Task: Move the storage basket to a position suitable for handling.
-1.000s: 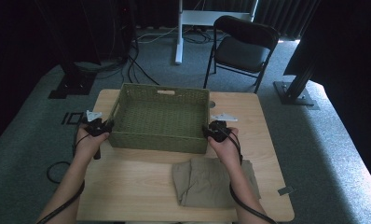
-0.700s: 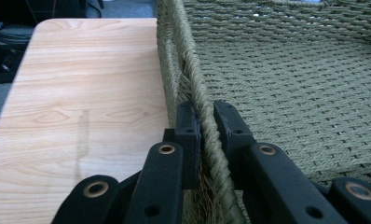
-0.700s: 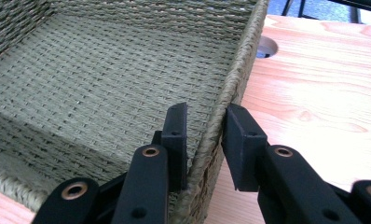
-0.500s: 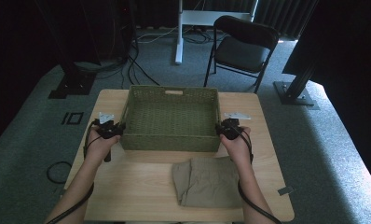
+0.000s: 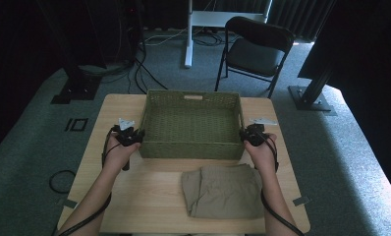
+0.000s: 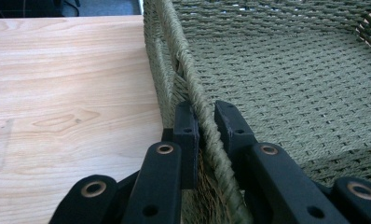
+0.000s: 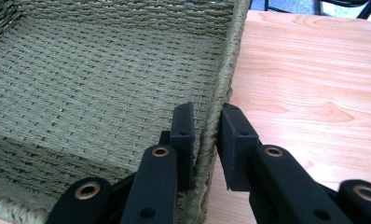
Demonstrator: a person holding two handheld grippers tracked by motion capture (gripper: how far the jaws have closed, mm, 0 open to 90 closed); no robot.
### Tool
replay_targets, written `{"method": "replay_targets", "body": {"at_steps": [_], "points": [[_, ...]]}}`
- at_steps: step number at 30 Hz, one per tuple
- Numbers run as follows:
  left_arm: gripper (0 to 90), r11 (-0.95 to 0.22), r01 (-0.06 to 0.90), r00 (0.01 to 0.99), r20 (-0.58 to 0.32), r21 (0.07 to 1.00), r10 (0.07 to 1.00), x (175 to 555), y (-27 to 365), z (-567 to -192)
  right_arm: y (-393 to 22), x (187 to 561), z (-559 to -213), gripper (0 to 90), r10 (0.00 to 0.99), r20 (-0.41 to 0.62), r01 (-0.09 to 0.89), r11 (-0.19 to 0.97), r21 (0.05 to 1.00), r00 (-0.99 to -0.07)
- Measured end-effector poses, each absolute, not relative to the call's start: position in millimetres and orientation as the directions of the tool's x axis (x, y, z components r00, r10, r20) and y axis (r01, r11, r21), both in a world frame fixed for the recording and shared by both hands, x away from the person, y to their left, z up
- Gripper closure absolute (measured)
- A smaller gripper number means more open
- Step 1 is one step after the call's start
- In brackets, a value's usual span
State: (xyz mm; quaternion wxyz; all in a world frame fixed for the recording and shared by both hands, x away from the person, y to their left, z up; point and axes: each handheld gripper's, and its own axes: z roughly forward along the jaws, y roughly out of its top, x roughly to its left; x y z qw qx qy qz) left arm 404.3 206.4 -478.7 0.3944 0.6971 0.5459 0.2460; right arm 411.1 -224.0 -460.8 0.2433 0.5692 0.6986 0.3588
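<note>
Left claw [image 5: 132, 135] pinches the woven basket's [image 5: 191, 147] left rim; right claw [image 5: 250, 136] pinches its right rim. Basket sits mid-counter [image 5: 149, 196], toward the far edge. High view adds folded cloth [image 5: 223, 191] at the near edge.

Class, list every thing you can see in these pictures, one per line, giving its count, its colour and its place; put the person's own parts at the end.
woven basket: one, olive green, empty, middle of the table toward its far edge
folded cloth: one, khaki, on the table in front of the basket, toward the right
table: one, light wood, centre of the high view
folding chair: one, black, on the carpet behind the table
white desk leg: one, white, on the floor beyond the table
cables: several, black, on the carpet behind the table on the left
left gripper: one, black, closed on the basket's left rim
right gripper: one, black, closed on the basket's right rim
forearms: two, coming in from the bottom edge
</note>
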Motion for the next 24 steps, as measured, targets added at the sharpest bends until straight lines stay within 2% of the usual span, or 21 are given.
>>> {"method": "replay_targets", "body": {"at_steps": [24], "points": [[78.9, -0.130, 0.570, 0.323, -0.076, 0.811, 0.943, 411, 157, -478, -273, 412, -461, 78.6, 0.981, 0.086, 0.631, 0.046, 0.774, -0.176]]}}
